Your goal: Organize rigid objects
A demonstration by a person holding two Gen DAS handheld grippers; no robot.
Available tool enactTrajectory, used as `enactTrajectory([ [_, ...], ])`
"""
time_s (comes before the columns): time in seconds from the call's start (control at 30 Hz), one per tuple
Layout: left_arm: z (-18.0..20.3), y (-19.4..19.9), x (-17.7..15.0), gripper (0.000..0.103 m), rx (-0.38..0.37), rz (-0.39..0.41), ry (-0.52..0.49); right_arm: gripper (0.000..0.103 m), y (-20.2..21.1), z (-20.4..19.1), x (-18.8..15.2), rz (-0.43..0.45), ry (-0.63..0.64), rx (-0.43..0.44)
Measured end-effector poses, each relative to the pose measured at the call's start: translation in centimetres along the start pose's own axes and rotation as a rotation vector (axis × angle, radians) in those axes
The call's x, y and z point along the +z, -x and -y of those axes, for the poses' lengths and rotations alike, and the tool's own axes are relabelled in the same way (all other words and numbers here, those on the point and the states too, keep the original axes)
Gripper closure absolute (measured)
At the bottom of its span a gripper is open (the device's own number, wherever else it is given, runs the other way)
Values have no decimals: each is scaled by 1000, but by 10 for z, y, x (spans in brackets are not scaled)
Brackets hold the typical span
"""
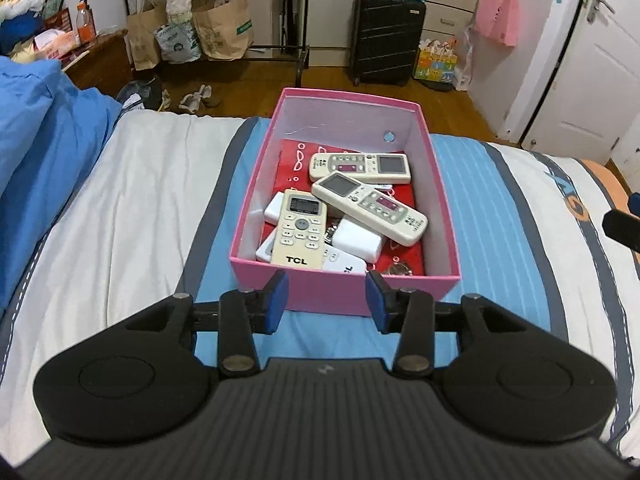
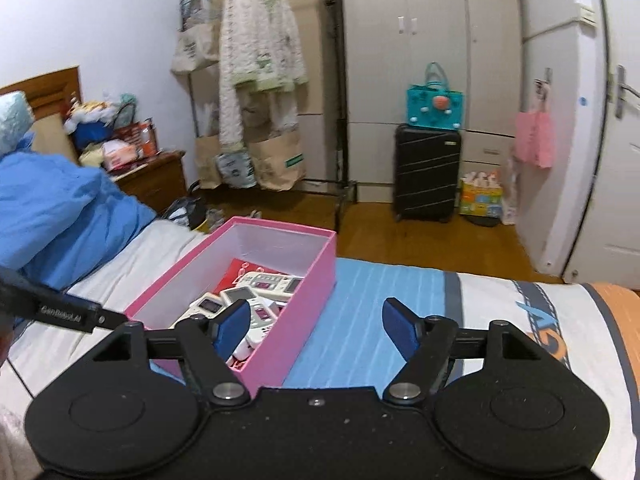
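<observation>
A pink box (image 1: pixel 340 288) stands on the bed, holding several remote controls: a TCL remote (image 1: pixel 299 236) at the near left, two cream remotes (image 1: pixel 368 207) toward the middle and back, and white chargers (image 1: pixel 358 241) among them. My left gripper (image 1: pixel 327 300) hovers just in front of the box's near wall, open, with nothing between its blue pads (image 1: pixel 278 296). In the right wrist view the same box (image 2: pixel 308 296) sits to the left. My right gripper (image 2: pixel 316 330) is open wide over its right wall and the blue sheet, holding nothing.
The bed has a white and blue striped sheet (image 1: pixel 120 208) and a blue pillow (image 1: pixel 40 120) at the left. Beyond the bed's far edge are a wooden floor, a black suitcase (image 1: pixel 386 36), paper bags on a rack (image 1: pixel 224 28) and a white door (image 1: pixel 592 80).
</observation>
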State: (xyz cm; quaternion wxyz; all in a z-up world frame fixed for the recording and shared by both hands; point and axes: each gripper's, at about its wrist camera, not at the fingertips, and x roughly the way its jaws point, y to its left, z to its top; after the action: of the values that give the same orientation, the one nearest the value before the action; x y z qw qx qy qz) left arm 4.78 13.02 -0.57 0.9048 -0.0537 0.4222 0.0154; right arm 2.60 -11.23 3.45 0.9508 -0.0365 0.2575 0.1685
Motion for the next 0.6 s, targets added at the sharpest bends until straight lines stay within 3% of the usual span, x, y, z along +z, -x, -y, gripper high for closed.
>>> enactTrajectory([
  [0.07, 5, 4, -4, 59, -4, 9, -21, 23, 2, 1, -7, 1, -9, -29],
  [0.2, 18, 11, -11, 55, -7, 30, -67, 6, 1, 1, -20, 6, -33, -126],
  [0.33, 22, 17, -10, 48, -12, 49, -65, 3, -5, 4, -25, -50, -84, -243],
  [0.6, 26, 17, -13, 30, 16, 62, -69, 3, 6, 6, -26, -53, -54, -248],
])
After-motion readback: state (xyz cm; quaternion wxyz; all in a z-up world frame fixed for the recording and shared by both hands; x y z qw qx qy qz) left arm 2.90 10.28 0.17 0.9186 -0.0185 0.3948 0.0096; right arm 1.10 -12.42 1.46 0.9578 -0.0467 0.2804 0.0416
